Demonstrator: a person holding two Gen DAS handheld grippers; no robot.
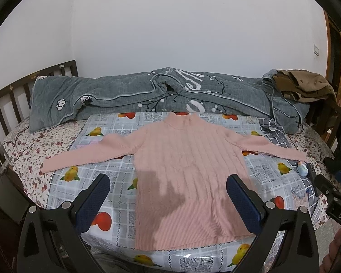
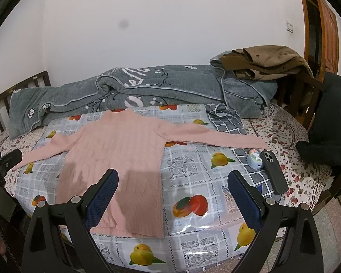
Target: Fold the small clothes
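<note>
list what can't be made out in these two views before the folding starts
- Pink ribbed knit sweater: near hem corner hidden behind right tongs' finger, right view.
- Black phone: screen faces down, right view.
- Small pale blue gadget: too small to identify.
- Grey quilt's white lettering: folds hide it.

We see a pale pink ribbed sweater [image 1: 188,159] on a grey-and-white tiled cloth [image 2: 193,170] printed with orange and yellow fruit, a grey quilt [image 1: 147,95] with white flowers, a brown garment [image 2: 266,63] and a black phone [image 2: 274,173].

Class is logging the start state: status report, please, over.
Left gripper and right gripper open, empty. Pink sweater flat, sleeves spread, unfolded. Phone and small case beside right cuff.
</note>
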